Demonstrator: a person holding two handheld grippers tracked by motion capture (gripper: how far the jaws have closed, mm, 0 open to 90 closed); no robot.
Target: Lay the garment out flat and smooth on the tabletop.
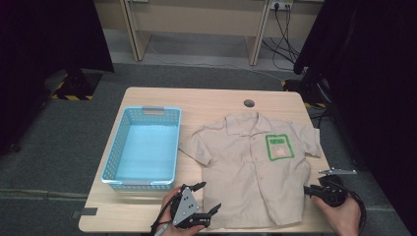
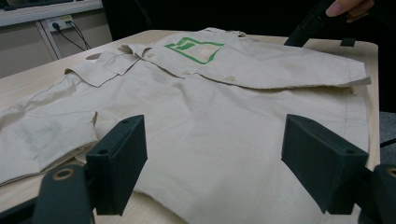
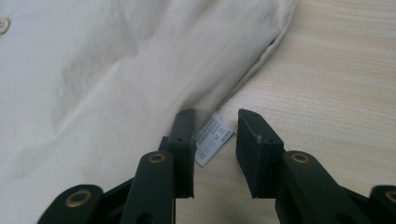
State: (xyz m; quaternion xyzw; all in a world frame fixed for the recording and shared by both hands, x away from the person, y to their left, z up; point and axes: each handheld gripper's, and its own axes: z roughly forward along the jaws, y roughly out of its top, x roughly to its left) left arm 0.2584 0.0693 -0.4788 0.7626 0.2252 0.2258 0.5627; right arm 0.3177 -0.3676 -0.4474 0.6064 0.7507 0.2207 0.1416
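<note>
The shirt (image 1: 251,167) lies spread flat, front up and buttoned, across the right half of the table (image 1: 211,101), collar toward the far edge and hem toward the person, which is the layout one would want before folding it or lifting it by its edges. To its left stands the blue basket (image 1: 114,162), empty and just beside the near sleeve, probably the place where the garment is meant to end up. At the near edge the left gripper (image 1: 210,196) hovers over the lower left corner of the hem with its jaws spread wide and nothing between them; in the left gripper view the cloth lies beyond the two pads (image 2: 122,158), so it looks poised for a grab, not gripping. The green-bordered pocket patch (image 1: 279,146) sits on the chest toward the right. The right gripper (image 3: 215,140) is down at the shirt's right side seam, jaws partly apart, with the small white care label (image 3: 214,136) between them; one jaw lies at the fabric edge, but no pinch is made, so I judge it is lining up to take that edge.
</note>
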